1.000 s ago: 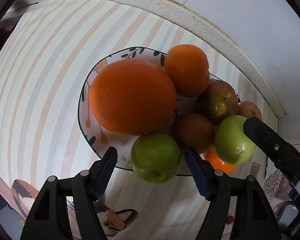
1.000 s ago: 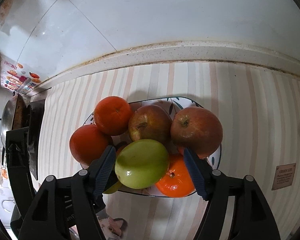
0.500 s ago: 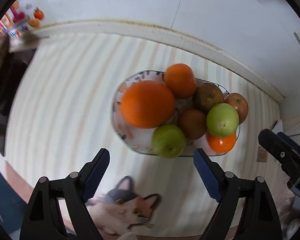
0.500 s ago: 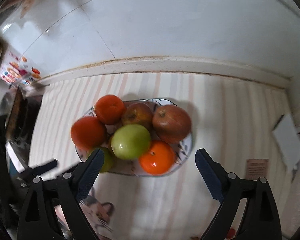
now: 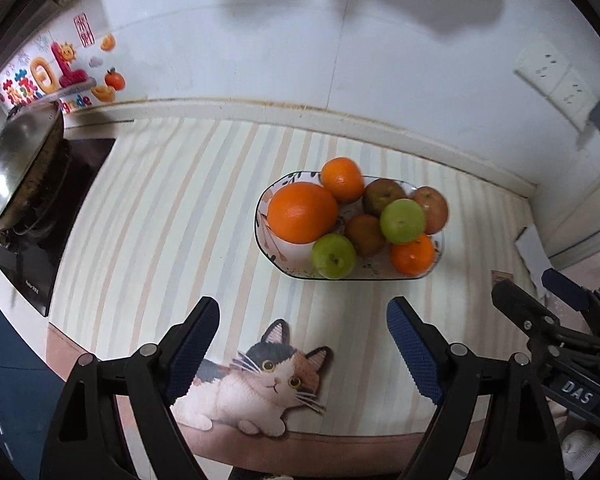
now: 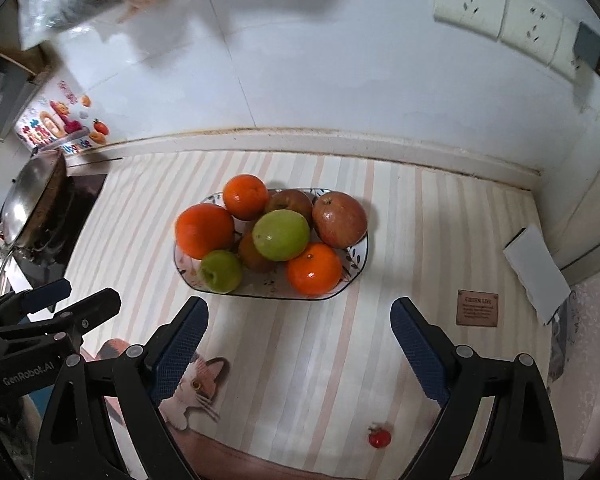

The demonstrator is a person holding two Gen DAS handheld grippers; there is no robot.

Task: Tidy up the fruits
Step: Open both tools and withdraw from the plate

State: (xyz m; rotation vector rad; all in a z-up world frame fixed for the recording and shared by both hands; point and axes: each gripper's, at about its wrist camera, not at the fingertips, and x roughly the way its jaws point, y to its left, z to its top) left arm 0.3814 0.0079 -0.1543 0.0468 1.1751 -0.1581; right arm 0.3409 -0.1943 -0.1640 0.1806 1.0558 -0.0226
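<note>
Both grippers, left gripper and right gripper, gape wide, empty; plate at 12 o'clock, fruit looks sorted

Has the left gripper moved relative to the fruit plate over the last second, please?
Yes. The left gripper has pulled back from the plate: its open fingers flanked the front green apple a second ago and now sit well short of the rim.
</note>
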